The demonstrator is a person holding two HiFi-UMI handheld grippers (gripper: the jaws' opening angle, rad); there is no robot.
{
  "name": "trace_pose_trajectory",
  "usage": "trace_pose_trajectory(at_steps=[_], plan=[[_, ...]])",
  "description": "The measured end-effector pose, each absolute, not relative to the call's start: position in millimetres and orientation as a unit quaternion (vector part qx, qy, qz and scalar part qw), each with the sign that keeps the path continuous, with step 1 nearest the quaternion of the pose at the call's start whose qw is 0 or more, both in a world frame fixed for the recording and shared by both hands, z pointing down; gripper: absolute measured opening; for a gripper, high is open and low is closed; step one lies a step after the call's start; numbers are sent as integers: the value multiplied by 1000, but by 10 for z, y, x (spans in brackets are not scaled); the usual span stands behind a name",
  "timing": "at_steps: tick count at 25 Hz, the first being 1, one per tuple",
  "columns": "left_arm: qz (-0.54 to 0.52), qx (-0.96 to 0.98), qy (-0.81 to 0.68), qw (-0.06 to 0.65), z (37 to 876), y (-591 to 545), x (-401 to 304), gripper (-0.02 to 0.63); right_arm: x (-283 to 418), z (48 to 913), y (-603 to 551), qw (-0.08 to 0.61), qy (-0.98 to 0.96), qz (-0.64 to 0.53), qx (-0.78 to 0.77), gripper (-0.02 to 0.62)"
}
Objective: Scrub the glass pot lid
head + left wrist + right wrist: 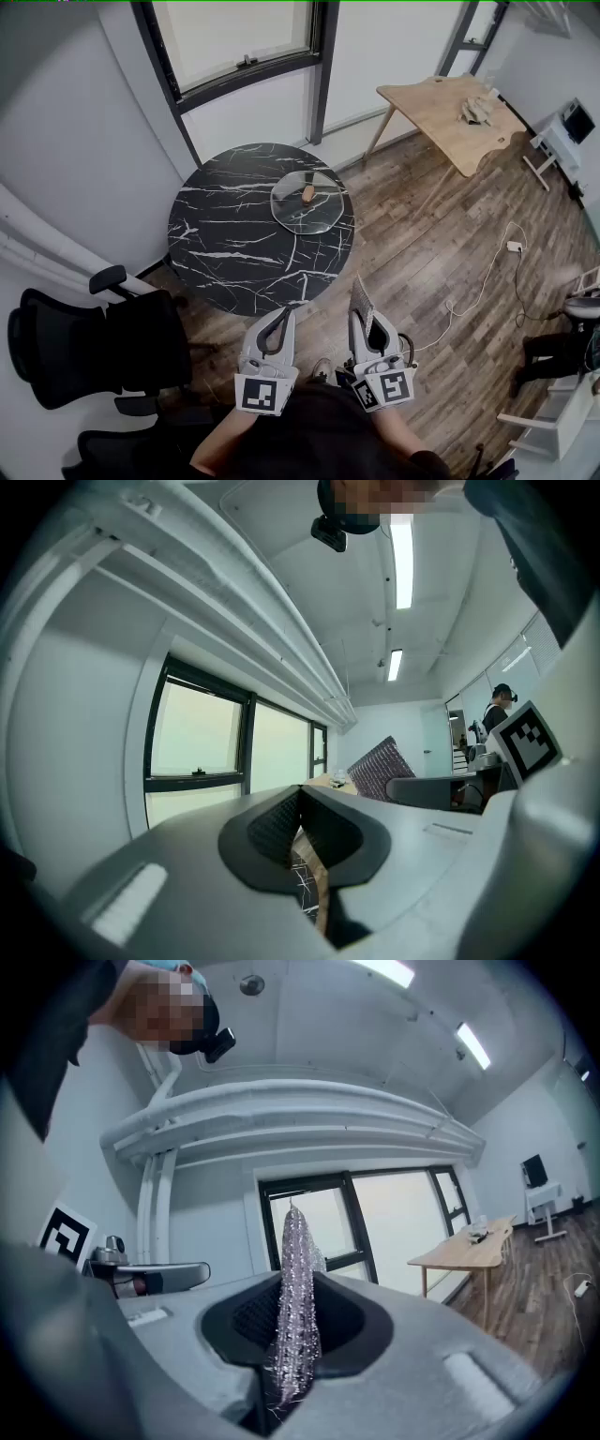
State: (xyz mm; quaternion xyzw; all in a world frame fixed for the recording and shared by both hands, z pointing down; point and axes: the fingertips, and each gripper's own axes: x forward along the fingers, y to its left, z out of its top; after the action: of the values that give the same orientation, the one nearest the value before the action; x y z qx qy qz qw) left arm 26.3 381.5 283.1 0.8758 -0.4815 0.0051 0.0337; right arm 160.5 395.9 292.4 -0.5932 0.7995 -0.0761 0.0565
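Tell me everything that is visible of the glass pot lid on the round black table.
The round clear glass pot lid lies flat on the round black marble-look table, toward its far right edge. A small brown, wood-like knob sits at its middle, facing upward. The white veins of the table show through the glass. The lid looks whole; whether it is dirty is too small to tell. Only the table touches it.

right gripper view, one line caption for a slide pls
Right gripper with jaws shut on a silvery mesh scrubbing cloth standing upright, dark-framed window and light wooden table behind.
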Motion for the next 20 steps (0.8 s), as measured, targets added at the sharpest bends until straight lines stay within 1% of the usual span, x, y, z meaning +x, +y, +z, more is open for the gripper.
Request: trace_pose_trajectory(at_steps=[8,15,20], plan=[[5,876,-480,33,2818,3843,298,3,1612,2907,3997,55,803,-73,-589,74],[5,875,-482,32,2816,3922,397,3,1740,2832,4074,82,800,-72,-590,75],[5,874,-485,36,2832,4005,522,3,1831,2880,4125,80,808,-77,-579,76]])
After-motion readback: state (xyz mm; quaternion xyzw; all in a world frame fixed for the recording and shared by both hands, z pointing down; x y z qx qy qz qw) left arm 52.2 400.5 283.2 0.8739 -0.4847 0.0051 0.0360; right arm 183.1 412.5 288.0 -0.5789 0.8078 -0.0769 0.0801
